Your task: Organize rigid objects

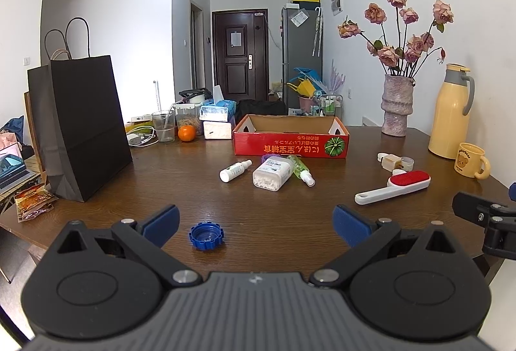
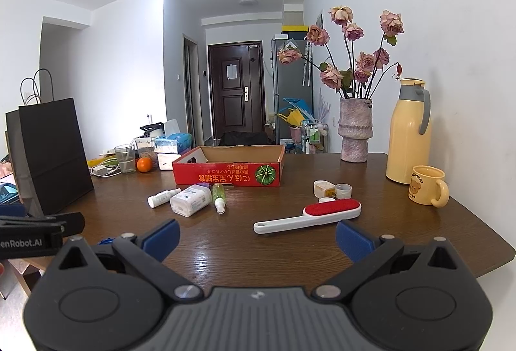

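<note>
Two spray bottles (image 1: 234,170), one lint brush (image 1: 393,187).

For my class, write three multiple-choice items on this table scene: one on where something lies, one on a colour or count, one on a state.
1. Where does the blue cap lie?
A. In the red box
B. On the table, before the left gripper
C. Inside the mug

2. What colour is the lint brush pad?
A. Red
B. Green
C. Black

3. How do both grippers stand?
A. Shut on a bottle
B. Shut, holding nothing
C. Open, holding nothing

Answers: 1 B, the cap sits on bare wood just ahead of the left gripper. 2 A, the pad is red on a white handle. 3 C, the right gripper and the left one both show wide-spread fingers with nothing between them.
</note>
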### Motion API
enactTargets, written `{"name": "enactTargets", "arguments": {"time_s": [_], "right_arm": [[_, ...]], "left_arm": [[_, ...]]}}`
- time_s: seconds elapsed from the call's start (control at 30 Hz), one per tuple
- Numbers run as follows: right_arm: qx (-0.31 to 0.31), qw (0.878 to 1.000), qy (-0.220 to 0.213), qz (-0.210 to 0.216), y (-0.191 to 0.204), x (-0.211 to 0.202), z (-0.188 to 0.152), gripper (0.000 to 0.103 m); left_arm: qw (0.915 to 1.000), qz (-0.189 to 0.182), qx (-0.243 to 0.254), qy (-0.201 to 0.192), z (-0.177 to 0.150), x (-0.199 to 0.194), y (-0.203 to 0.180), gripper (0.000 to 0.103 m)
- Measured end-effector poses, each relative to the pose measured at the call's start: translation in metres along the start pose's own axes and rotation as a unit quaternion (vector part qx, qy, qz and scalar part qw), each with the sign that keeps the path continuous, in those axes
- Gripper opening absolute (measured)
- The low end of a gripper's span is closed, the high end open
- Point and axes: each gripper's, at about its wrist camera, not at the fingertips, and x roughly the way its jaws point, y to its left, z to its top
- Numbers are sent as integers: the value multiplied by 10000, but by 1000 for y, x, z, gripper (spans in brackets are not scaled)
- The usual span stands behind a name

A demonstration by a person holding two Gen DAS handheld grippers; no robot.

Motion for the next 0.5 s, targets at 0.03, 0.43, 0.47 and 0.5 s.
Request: {"name": "enactTargets", "arguments": {"time_s": [0.03, 0.43, 0.47, 0.5], "right_arm": [[-2, 10000, 2, 0, 0, 0, 0, 103], [-2, 10000, 5, 4, 0, 0, 0, 103], [-1, 10000, 5, 4, 0, 1, 0, 103], [-3, 10000, 4, 4, 0, 0, 0, 103]], "left_arm": [[10000, 2, 2, 1, 0, 0, 0, 103], [10000, -9, -11, -12, 0, 0, 2, 103], [10000, -8, -10, -12, 0, 0, 2, 103], [10000, -15, -14, -11, 0, 0, 2, 103]]}}
